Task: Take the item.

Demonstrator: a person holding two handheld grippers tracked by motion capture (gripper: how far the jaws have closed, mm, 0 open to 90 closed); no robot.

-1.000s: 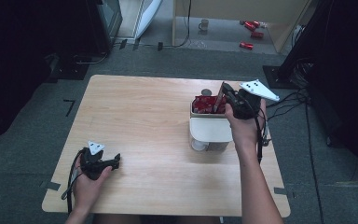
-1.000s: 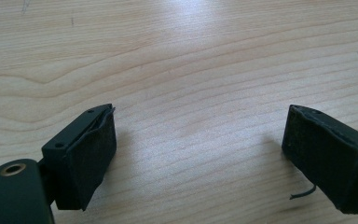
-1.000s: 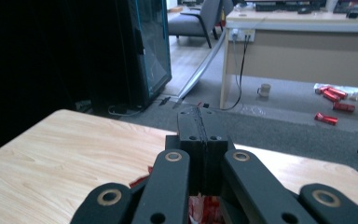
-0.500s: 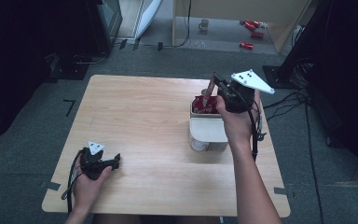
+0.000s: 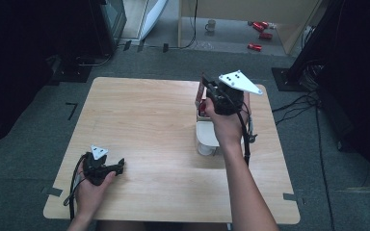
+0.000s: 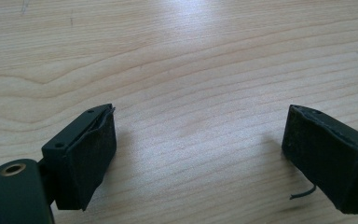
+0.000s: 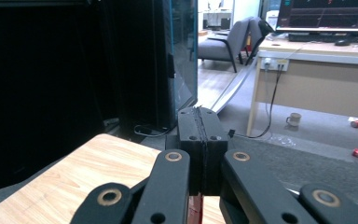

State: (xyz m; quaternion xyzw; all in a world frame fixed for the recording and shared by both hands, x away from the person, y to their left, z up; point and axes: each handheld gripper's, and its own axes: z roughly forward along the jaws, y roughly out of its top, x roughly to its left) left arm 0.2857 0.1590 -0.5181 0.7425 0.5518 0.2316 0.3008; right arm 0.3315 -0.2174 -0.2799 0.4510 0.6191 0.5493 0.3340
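Your right gripper (image 5: 203, 82) holds a thin reddish piece (image 5: 200, 91) just above the white container (image 5: 206, 134), which sits on the right half of the wooden table (image 5: 149, 115). From the high view you see that piece hanging from the jaw tips toward the container's far end, where more red contents (image 5: 203, 108) lie inside; what the piece is cannot be told at this size. The right gripper view adds what the high view cannot: your right gripper (image 7: 201, 140) has its two black pads pressed flat together, with a red sliver (image 7: 195, 210) showing below them between the arms. That same view looks level across the table's far corner to a dark cabinet (image 7: 74, 70), a desk (image 7: 317, 70) and a mug (image 7: 294, 119) on the floor.

Your left gripper (image 5: 120, 164) rests on the table near the front left corner, well apart from the container. The left gripper view shows your left gripper (image 6: 196, 154) standing wide, nothing but bare wood grain between its pads.

The container lies near the table's right edge, with a narrow strip of wood beside it on that side. The whole middle and far left of the table is bare, giving you open room between your two hands. Cables (image 5: 298, 103) trail on the floor off the right edge.
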